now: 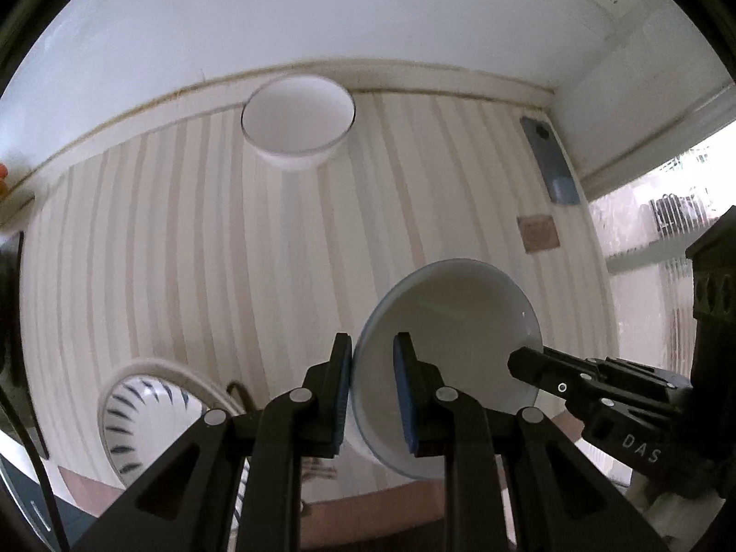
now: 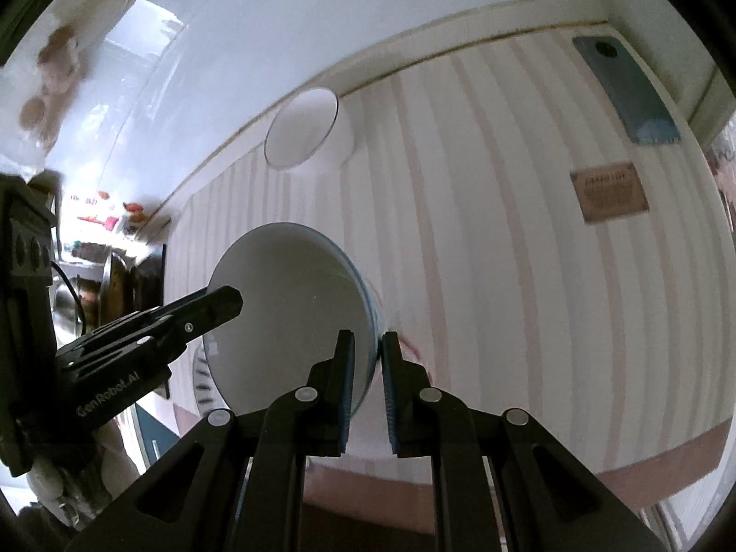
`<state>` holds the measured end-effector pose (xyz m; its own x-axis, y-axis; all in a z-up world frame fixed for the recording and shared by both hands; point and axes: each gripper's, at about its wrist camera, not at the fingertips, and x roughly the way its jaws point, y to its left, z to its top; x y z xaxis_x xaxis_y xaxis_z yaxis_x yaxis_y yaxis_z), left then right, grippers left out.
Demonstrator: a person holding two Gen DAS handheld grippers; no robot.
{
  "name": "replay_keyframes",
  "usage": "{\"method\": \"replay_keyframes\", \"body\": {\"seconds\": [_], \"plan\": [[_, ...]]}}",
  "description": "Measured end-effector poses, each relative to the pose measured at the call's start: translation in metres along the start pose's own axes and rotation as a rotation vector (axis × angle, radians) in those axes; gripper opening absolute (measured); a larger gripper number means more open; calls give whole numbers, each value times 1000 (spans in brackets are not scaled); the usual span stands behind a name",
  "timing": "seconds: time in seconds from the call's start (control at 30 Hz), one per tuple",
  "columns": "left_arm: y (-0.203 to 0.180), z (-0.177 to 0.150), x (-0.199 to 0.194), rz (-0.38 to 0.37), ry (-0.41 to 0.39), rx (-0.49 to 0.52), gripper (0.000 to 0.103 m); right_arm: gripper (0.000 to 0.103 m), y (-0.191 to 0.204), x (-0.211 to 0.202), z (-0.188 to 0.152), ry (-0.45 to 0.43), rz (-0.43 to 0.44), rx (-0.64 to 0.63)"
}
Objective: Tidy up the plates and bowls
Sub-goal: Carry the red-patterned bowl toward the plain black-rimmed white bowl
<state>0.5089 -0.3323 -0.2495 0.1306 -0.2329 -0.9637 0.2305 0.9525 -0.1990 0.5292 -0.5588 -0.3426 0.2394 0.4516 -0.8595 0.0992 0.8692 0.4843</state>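
A pale blue-rimmed bowl (image 1: 455, 340) is held in the air above the striped table between both grippers, tilted on its side. My left gripper (image 1: 371, 377) is shut on its left rim. My right gripper (image 2: 368, 372) is shut on the opposite rim of the same bowl (image 2: 290, 313). Each gripper shows in the other's view, the right gripper (image 1: 529, 363) and the left gripper (image 2: 225, 299) reaching over the rim. A white bowl (image 1: 298, 122) stands at the back of the table by the wall; it also shows in the right wrist view (image 2: 303, 129). A plate with dark dashes (image 1: 142, 418) lies at the near left.
A blue phone (image 1: 549, 161) lies at the back right corner, also in the right wrist view (image 2: 625, 92). A brown card (image 1: 538, 233) lies near it, also in the right wrist view (image 2: 609, 191). The striped tablecloth (image 1: 230, 253) covers the table. White walls bound the back and right.
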Motion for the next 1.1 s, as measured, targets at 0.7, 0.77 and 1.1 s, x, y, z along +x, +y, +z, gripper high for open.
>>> {"method": "replay_keyframes", "body": {"seconds": [0.7, 0.77, 1.1], "plan": [[-3, -35, 57, 62, 116, 26, 16, 13, -34, 50, -49, 135, -44, 47], [-2, -36, 58, 62, 116, 21, 16, 13, -35, 52, -51, 140, -40, 57], [-6, -38, 68, 81, 128, 24, 16, 14, -31, 55, -48, 141, -50, 65]]}}
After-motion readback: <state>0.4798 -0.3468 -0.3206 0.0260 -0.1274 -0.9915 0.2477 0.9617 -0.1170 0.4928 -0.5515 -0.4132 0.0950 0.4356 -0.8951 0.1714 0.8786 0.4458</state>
